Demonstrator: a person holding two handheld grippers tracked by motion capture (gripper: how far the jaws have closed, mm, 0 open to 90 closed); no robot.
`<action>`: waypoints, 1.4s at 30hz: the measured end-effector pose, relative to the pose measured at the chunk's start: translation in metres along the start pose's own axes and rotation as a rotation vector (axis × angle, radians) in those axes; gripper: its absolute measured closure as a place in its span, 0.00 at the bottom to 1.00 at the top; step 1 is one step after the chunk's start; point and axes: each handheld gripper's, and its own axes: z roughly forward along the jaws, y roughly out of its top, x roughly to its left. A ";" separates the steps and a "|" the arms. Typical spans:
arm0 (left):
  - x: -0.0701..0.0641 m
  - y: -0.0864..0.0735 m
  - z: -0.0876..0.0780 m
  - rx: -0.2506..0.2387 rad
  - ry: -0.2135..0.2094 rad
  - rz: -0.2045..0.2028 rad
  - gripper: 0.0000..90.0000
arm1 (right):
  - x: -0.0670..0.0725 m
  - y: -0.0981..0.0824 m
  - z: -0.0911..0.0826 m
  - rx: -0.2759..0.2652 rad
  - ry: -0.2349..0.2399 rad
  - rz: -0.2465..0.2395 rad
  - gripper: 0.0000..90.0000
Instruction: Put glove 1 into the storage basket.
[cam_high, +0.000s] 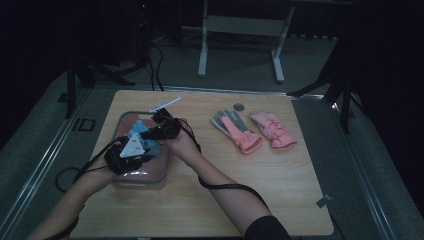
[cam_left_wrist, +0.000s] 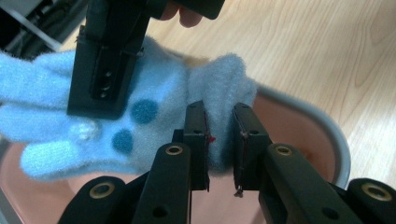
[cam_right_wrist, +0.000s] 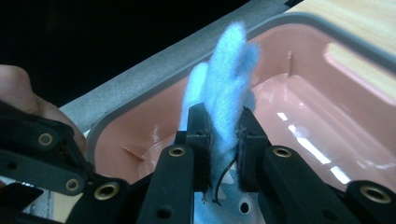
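A light blue fleece glove (cam_high: 145, 141) with darker blue dots hangs over a pink bin (cam_high: 152, 175) at the table's left. Both grippers hold it. My left gripper (cam_left_wrist: 219, 112) is shut on a thick fold of the glove (cam_left_wrist: 159, 84) at its cuff end. In the high view this left gripper (cam_high: 148, 151) sits at the bin's near left under its grey plate. My right gripper (cam_right_wrist: 223, 116) is shut on the glove (cam_right_wrist: 229, 60), whose finger part stands up between the jaws above the bin (cam_right_wrist: 299, 21). From the bin's far side the right gripper (cam_high: 147, 135) reaches in.
A pair of pink and grey gloves (cam_high: 237, 131) (cam_high: 274, 130) lies flat at the table's middle right. A small grey disc (cam_high: 239, 106) lies behind them, and a white stick-like object (cam_high: 165, 104) lies behind the bin. Cables trail from both grippers.
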 end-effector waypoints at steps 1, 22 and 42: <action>0.001 -0.002 0.001 0.007 -0.004 -0.004 0.87 | -0.001 -0.001 0.003 0.000 0.003 0.006 0.88; 0.026 -0.016 0.052 0.139 -0.107 -0.081 0.87 | -0.030 -0.015 0.042 0.109 -0.115 0.057 0.66; 0.028 -0.011 0.039 0.073 -0.074 -0.217 0.55 | -0.027 -0.019 -0.014 -0.025 -0.075 0.041 0.21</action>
